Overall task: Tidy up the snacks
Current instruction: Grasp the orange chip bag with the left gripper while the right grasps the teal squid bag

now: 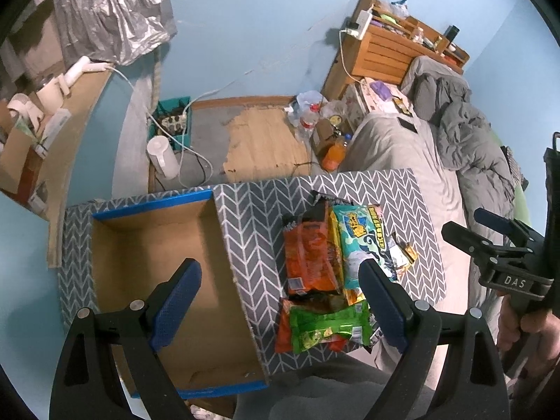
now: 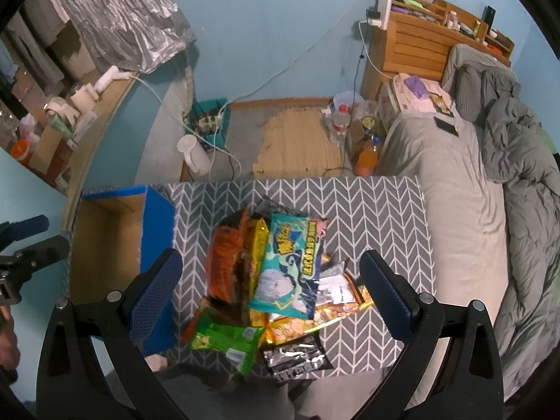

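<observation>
A pile of snack packets lies on the grey chevron lid (image 1: 255, 217) (image 2: 367, 210): an orange packet (image 1: 309, 259) (image 2: 224, 262), a teal packet (image 1: 364, 241) (image 2: 290, 266), a green packet (image 1: 329, 329) (image 2: 227, 341), a black-and-silver packet (image 2: 297, 355) and gold ones (image 2: 304, 325). An open chevron box (image 1: 154, 266) (image 2: 105, 245) with a brown inside stands to their left. My left gripper (image 1: 280, 304) is open and empty above the box edge and the pile. My right gripper (image 2: 271, 297) is open and empty above the pile; it also shows in the left wrist view (image 1: 490, 231).
A bed with grey bedding (image 2: 455, 210) lies to the right, with a wooden headboard shelf (image 2: 420, 35) behind. On the floor stand bottles (image 2: 365, 157), a white jug (image 2: 196, 155) and a teal crate with a power strip (image 2: 210, 122). A cluttered shelf (image 2: 70, 115) is at left.
</observation>
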Available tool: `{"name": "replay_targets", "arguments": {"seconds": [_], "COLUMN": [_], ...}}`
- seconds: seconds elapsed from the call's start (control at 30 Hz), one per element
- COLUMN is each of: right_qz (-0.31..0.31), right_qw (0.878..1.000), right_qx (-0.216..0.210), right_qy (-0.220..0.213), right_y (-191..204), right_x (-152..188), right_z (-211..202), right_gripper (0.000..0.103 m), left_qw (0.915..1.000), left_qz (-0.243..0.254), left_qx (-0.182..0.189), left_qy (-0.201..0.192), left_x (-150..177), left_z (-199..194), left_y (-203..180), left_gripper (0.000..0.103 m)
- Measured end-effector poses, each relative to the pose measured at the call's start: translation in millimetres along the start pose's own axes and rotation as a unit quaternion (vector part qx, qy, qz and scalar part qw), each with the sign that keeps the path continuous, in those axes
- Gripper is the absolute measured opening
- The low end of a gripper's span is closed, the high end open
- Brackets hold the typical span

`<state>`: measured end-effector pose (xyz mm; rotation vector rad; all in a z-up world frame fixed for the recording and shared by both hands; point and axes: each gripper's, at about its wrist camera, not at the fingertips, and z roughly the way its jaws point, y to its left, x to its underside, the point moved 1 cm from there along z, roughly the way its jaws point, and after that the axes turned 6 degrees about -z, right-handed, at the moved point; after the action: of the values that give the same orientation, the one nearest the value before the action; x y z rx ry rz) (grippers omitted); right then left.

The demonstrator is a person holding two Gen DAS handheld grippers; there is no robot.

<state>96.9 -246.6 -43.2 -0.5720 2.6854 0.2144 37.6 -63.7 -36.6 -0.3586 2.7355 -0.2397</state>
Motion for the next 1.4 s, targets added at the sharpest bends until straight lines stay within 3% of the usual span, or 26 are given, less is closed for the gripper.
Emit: {"name": "replay_targets", "arguments": {"seconds": [0.6, 0.93, 1.4], "right_qz": [0.020, 0.038, 0.052], "right_qw": [0.996, 0.990, 0.981], "right_qx": [-0.023, -0.026, -0.044], "right_qy": [0.087, 0.136, 0.181], "right_y": [-45.1, -46.8, -41.5], "right_x": [-1.3, 10.0, 22.6], "right_z": [87.8, 147.2, 198.5], "right_gripper": [0.100, 0.100, 0.100], "left_qw": [0.9964, 0.9905, 0.9838], "left_qz": [0.010, 0.038, 0.020], "left_qx": [-0.015, -0.043, -0.055], "left_qy": [0.083, 0.125, 0.169], "left_x": [-2.0, 4.0, 7.4], "left_z": [97.0, 149.8, 198.9], "left_y": [-13.1, -25.9, -17.6], "left_gripper": [0.092, 0.093, 0.093]}}
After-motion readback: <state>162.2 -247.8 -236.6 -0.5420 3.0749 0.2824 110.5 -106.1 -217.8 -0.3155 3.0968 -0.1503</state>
